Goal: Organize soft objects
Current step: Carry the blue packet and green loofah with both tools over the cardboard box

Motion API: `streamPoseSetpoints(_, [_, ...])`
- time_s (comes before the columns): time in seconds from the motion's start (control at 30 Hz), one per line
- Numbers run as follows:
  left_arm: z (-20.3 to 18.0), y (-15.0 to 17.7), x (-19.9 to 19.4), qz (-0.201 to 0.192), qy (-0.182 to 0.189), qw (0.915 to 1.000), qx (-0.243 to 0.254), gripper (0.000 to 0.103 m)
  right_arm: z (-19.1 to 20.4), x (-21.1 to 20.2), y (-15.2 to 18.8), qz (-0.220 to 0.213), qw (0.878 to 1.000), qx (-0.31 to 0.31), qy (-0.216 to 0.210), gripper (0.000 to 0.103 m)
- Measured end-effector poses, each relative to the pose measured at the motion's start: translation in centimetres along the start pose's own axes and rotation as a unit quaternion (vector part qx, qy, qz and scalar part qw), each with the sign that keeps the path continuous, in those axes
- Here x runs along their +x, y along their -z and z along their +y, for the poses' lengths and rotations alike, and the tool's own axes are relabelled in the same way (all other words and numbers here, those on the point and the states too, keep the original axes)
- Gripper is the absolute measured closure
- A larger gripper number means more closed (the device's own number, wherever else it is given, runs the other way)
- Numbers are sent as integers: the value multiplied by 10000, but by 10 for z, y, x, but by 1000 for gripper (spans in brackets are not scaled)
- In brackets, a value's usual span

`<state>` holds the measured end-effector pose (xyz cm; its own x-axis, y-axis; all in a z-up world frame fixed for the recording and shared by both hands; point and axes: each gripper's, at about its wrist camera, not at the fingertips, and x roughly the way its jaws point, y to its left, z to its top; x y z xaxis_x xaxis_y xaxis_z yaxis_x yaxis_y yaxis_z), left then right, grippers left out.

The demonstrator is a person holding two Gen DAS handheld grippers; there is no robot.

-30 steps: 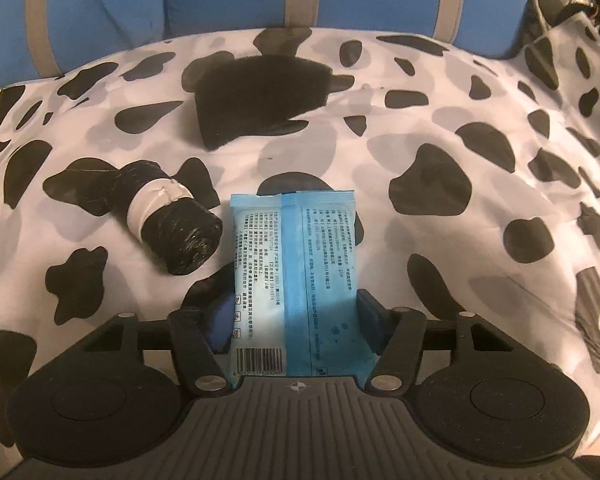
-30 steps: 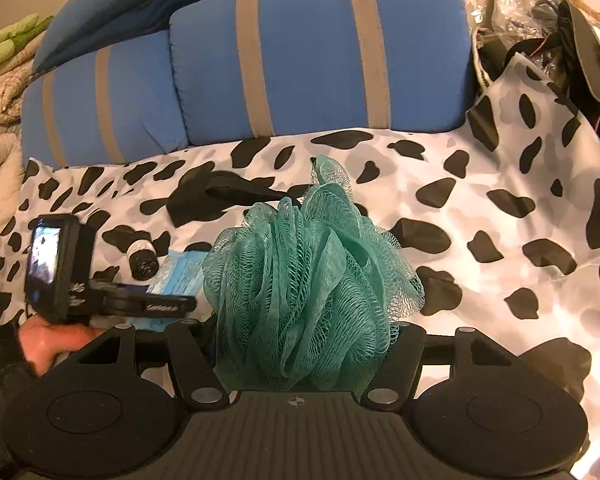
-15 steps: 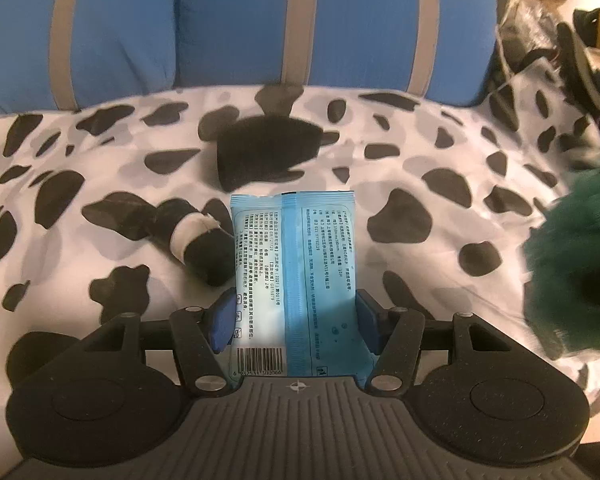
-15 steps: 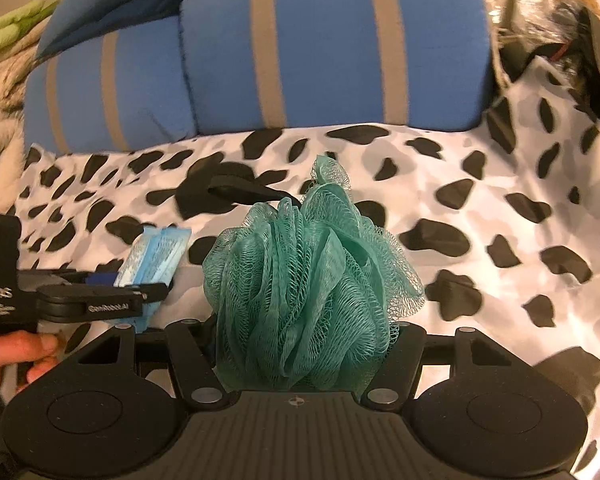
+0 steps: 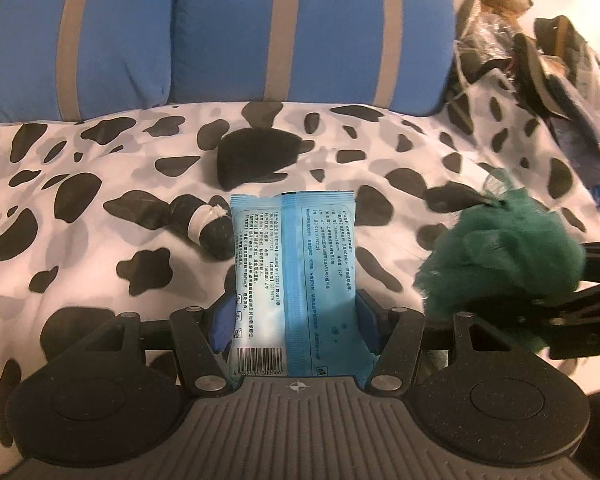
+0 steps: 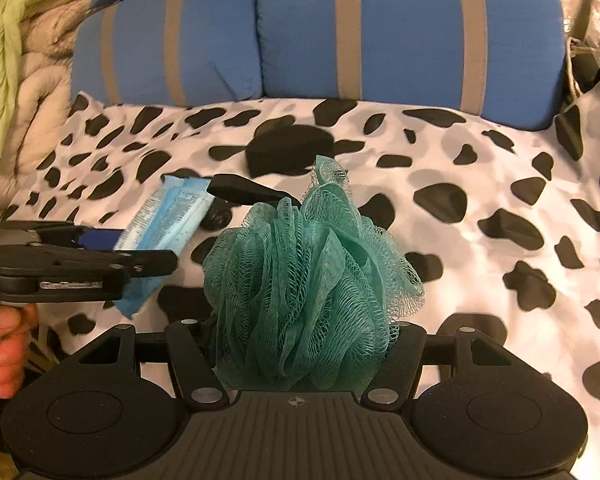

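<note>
**Both grippers loaded over the cow-print bed**

Over the cow-print sheet (image 5: 340, 168): left gripper (image 5: 294, 320) has its jaws closed on the blue wipes pack (image 5: 294, 272), blue pads pressed against both long edges near the lower end. The pack stands up out of the jaws, printed back and barcode facing the camera. From the right wrist view the same pack (image 6: 168, 216) shows at left, held clear of the sheet, with a hand (image 6: 2, 344) on the left tool's grip.

Right gripper (image 6: 304, 336) is clamped on the green mesh bath pouf (image 6: 308, 280). The pouf bulges up and out past both fingers, with a loose mesh tail sticking up at the top. From the left wrist view the pouf (image 5: 504, 252) sits at right, blurred, just beside the pack's right side but not touching it.

Lying on the sheet:
- black roll with a white band (image 5: 204, 228), just left of the pack, partly hidden behind its edge
- flat black cloth piece (image 5: 256, 156), farther back, near the pillows

Blue pillows with tan stripes (image 5: 228, 40) run along the head of the bed. A clutter pile (image 5: 540, 52) sits at far right and a beige quilt with a green cloth (image 6: 8, 60) at far left.
</note>
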<state>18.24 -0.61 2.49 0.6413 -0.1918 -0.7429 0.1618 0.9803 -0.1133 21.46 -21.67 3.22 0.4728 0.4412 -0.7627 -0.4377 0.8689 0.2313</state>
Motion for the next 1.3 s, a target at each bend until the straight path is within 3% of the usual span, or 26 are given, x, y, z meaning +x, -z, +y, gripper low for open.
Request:
streamPoseSetpoints(0.17, [-3,20,-21,92,67,9999,-3,44,12,-14,19,-33,9998,-176,110,37])
streamPoseSetpoints(0.6, [-17,73,-60,343,203,9992,14,44,38,-44,65,132,9989,-349,-272,37])
streamPoseSetpoints(1.3, [-41,129,-82,1141,86,9934,-7,44,68,-54,130,1107,9920,-502,-340,36])
